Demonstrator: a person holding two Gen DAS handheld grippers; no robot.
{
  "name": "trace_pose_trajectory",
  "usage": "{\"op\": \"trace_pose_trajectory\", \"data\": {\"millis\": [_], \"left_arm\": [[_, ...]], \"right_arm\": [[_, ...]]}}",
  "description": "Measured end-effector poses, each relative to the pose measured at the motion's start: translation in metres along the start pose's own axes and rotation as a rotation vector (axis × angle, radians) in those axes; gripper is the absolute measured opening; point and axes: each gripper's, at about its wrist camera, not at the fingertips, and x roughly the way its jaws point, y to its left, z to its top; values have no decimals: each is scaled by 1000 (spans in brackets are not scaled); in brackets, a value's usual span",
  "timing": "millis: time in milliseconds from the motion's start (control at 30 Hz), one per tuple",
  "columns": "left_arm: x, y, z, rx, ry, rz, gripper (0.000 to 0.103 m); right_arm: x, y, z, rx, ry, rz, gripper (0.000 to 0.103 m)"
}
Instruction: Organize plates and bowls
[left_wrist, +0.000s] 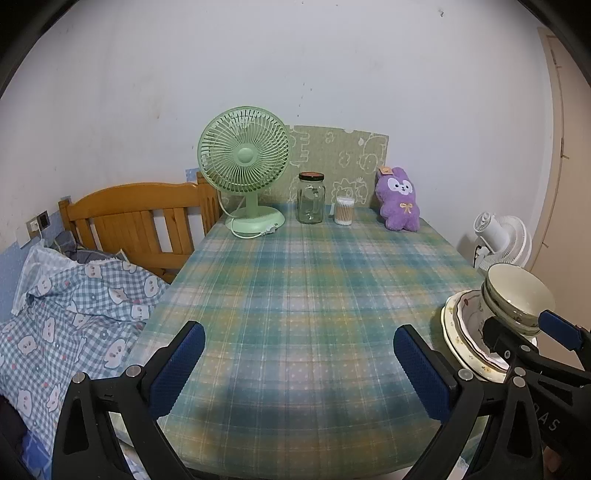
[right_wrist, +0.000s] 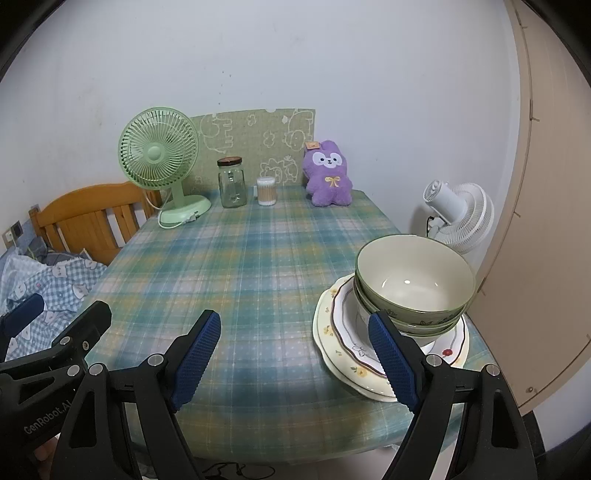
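Plaid cloth in blue, green and yellow covers one table (right_wrist: 240, 266). At its far edge stand one green fan (right_wrist: 159, 155), one purple plush rabbit (right_wrist: 330, 173), one glass jar (right_wrist: 231, 182) and one tub of cotton swabs (right_wrist: 266, 191). Near the right edge, three plates (right_wrist: 334, 343) lie stacked (counting rims), carrying three nested green bowls (right_wrist: 413, 280). The left gripper (left_wrist: 299, 365) and the right gripper (right_wrist: 295, 354) both gape wide, holding nothing.

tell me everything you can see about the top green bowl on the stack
The top green bowl is glossy, ceramic-looking, olive green outside with a leaf motif near its base and cream inside. It is empty and upright, nested in other green bowls, and that pile rests on the stacked plates at the near right corner of the plaid tablecloth. No gripper holds it.
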Motion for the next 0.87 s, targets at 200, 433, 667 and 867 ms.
{"op": "trace_pose_trajectory", "data": {"millis": [200,433,667,867], "left_arm": [[-1,0,1,1,1,-1,103],[-3,0,1,-7,0,6,103],[-4,-1,0,-9,-1,7,103],[-5,-2,2,-8,-3,9,103]], "right_arm": [[0,0,0,1,-1,0,84],[-3,0,-1,-7,-2,4,85],[-5,0,-1,-7,-4,7,85],[-4,0,-2,-10,0,7,85]]}}
